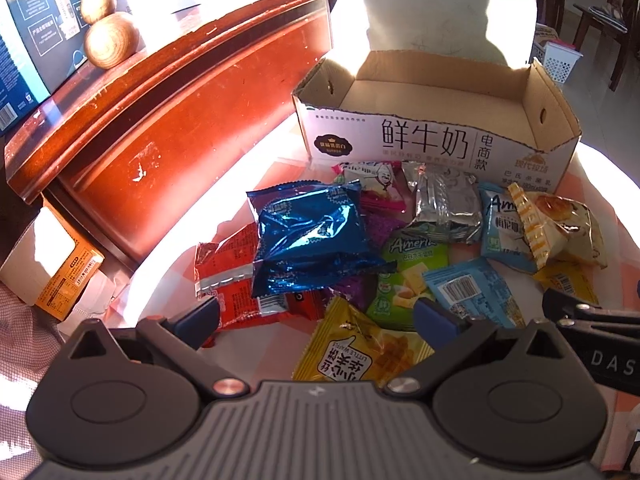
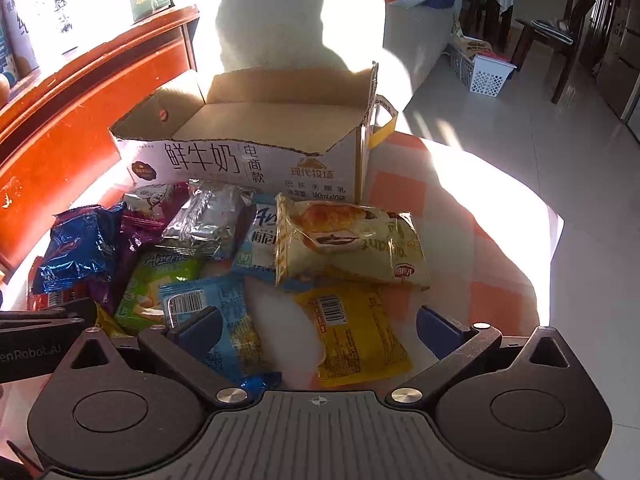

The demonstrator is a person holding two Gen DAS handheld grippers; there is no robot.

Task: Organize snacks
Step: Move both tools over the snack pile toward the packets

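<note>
An open, empty cardboard milk box [image 1: 436,136] [image 2: 248,160] stands at the back of the round table. In front of it lies a heap of several snack packets: a shiny blue foil pack [image 1: 312,236] [image 2: 78,252], a silver pack [image 1: 444,204] [image 2: 204,224], a green pack [image 1: 404,276] [image 2: 156,284], a pale bread pack [image 1: 568,224] [image 2: 348,248], a yellow waffle pack [image 1: 356,344] and a yellow pack [image 2: 356,332]. My left gripper [image 1: 316,316] hangs open over the waffle pack. My right gripper [image 2: 320,328] is open over the yellow pack. Neither holds anything.
A red-brown wooden cabinet [image 1: 168,120] borders the table on the left, with a wooden gourd [image 1: 108,24] and cartons on top. A small orange carton [image 1: 64,276] sits low at the left. Tiled floor, a white basket [image 2: 486,76] and chairs lie off to the right.
</note>
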